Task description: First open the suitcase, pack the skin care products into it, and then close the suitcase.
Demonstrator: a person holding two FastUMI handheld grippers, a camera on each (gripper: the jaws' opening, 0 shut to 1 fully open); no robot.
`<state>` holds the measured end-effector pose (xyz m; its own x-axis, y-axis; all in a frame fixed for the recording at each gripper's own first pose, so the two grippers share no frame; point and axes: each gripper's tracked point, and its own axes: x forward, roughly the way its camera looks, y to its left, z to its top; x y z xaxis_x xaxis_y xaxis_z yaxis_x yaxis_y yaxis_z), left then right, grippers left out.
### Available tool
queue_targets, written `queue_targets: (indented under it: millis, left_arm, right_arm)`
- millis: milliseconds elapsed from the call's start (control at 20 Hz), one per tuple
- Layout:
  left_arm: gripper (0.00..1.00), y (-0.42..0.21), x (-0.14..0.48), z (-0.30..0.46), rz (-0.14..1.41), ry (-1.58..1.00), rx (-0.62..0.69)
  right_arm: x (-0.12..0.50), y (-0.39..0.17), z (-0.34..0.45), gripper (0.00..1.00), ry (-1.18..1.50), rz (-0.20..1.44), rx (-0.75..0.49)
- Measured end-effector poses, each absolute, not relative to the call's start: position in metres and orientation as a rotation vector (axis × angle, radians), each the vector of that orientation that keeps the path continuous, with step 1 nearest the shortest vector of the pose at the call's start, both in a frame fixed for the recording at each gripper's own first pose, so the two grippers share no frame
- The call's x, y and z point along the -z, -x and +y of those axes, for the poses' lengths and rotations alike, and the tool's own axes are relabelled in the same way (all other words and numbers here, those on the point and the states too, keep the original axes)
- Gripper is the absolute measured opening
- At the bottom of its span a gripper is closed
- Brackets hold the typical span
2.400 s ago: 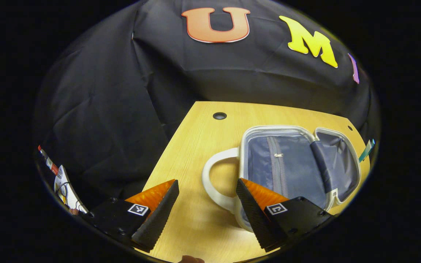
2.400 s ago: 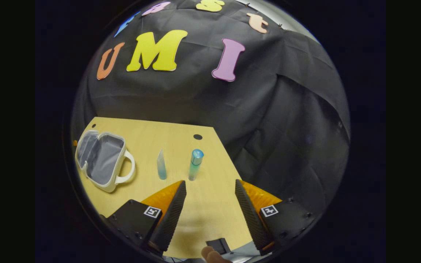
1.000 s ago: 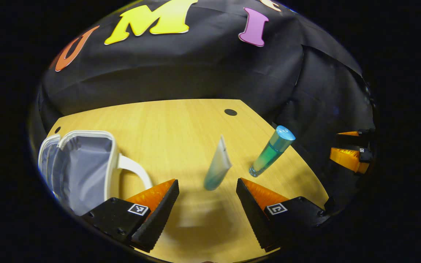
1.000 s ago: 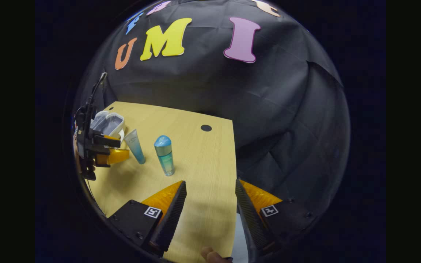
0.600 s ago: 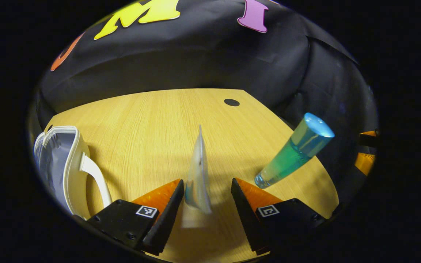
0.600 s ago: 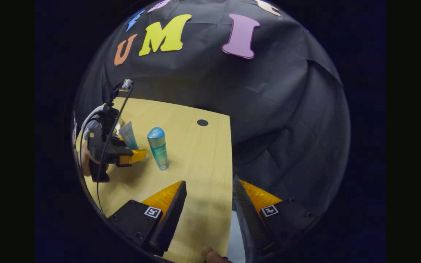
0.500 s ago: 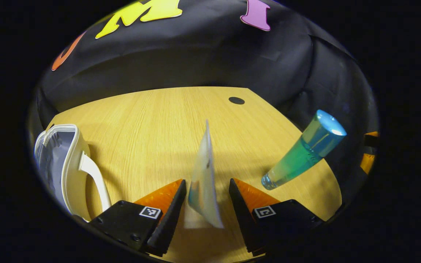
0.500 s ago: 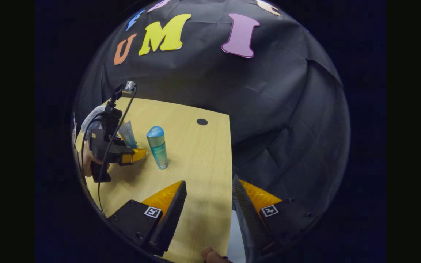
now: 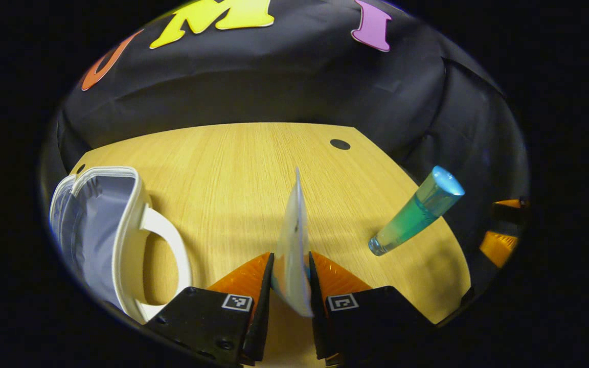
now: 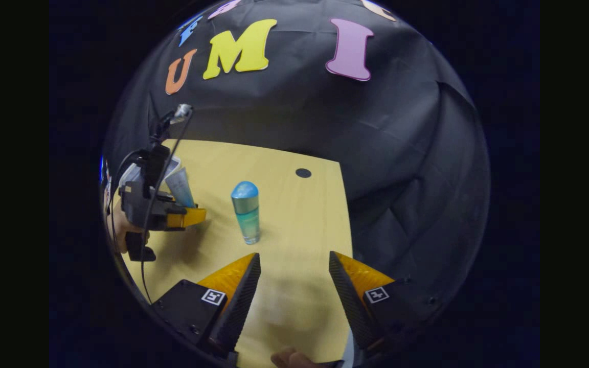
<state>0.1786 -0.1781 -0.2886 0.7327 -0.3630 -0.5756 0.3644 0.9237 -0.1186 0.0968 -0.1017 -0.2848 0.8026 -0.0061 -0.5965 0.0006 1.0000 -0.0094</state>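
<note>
- Left gripper view puts the left tongs (image 9: 291, 286) at the bottom centre of the frame, their two fingers pressed against the flat sides of a pale squeeze tube (image 9: 292, 240) that stands upright between them, its crimped end pointing up.
- At the left edge of the same frame the small white suitcase (image 9: 120, 225) lies open on the table (image 9: 233, 168), grey lining showing and its looped handle turned toward the tongs, so the opening step reads as done.
- Nothing can be made out inside the suitcase from this angle; packing looks only just begun, with the tube as the first item gripped and not yet carried over.
- A teal bottle with a blue cap (image 9: 417, 210) stands on the table at the right of the frame, well apart from the suitcase and untouched.
- Right gripper view shows the right tongs (image 10: 294, 286) at the bottom of the frame, fingers spread wide with nothing between them, hovering over the table with the bottle (image 10: 247, 210) ahead of them near the centre.
- At the left of that frame the left tongs (image 10: 184, 217) appear again, a hand behind them and the tube (image 10: 179, 186) rising from the fingers.
- Still left, as I judge it: tube into the suitcase, then the bottle, then closing the suitcase.
</note>
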Motion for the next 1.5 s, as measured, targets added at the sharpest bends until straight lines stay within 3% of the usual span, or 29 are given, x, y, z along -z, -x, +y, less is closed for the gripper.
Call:
queue_targets:
  millis: [50, 100, 250, 450, 500, 550, 700, 750, 800, 950, 1250, 1300, 1350, 1450, 1500]
  left_arm:
    - [0.44, -0.171, 0.281, -0.167, 0.624, -0.021, 0.387]
    - [0.38, -0.164, 0.273, -0.154, 0.617, -0.038, 0.371]
    - [0.37, -0.137, 0.245, -0.125, 0.588, -0.042, 0.339]
    - [0.37, -0.111, 0.208, -0.076, 0.538, -0.076, 0.262]
    - [0.41, -0.105, 0.199, -0.062, 0.528, -0.083, 0.241]
    - [0.37, -0.100, 0.193, -0.052, 0.523, -0.082, 0.235]
    - [0.36, -0.086, 0.176, -0.022, 0.510, -0.072, 0.210]
    - [0.40, -0.083, 0.171, -0.011, 0.504, -0.070, 0.200]
    - [0.35, -0.081, 0.169, -0.002, 0.499, -0.066, 0.192]
    - [0.35, -0.083, 0.165, 0.026, 0.495, -0.061, 0.166]
    - [0.35, -0.108, 0.178, 0.074, 0.508, -0.066, 0.152]
    - [0.40, -0.114, 0.184, 0.084, 0.518, -0.075, 0.136]
    - [0.35, -0.123, 0.192, 0.093, 0.532, -0.078, 0.127]
    - [0.35, -0.141, 0.210, 0.107, 0.566, -0.088, 0.114]
    - [0.40, -0.150, 0.219, 0.110, 0.584, -0.083, 0.122]
  right_arm:
    - [0.284, -0.106, -0.090, 0.80, -0.001, 0.633, -0.021]
    - [0.286, -0.116, -0.079, 0.80, -0.010, 0.628, -0.044]
    - [0.297, -0.147, -0.055, 0.80, -0.031, 0.634, -0.068]
    - [0.321, -0.180, -0.039, 0.80, -0.048, 0.648, -0.043]
    - [0.327, -0.187, -0.038, 0.80, -0.049, 0.652, -0.031]
    - [0.331, -0.193, -0.037, 0.81, -0.047, 0.651, -0.020]
    - [0.340, -0.208, -0.038, 0.80, -0.065, 0.654, 0.017]
    - [0.343, -0.210, -0.041, 0.72, -0.066, 0.658, 0.038]
    - [0.347, -0.210, -0.044, 0.68, -0.067, 0.667, 0.063]
    - [0.351, -0.206, -0.043, 0.42, -0.089, 0.690, 0.097]
    - [0.333, -0.165, -0.031, 0.35, -0.066, 0.698, 0.134]
    - [0.328, -0.154, -0.025, 0.35, -0.066, 0.699, 0.131]
    - [0.324, -0.142, -0.017, 0.35, -0.077, 0.703, 0.125]
    - [0.317, -0.118, -0.006, 0.35, -0.085, 0.721, 0.121]
    - [0.311, -0.108, 0.000, 0.35, -0.092, 0.719, 0.118]
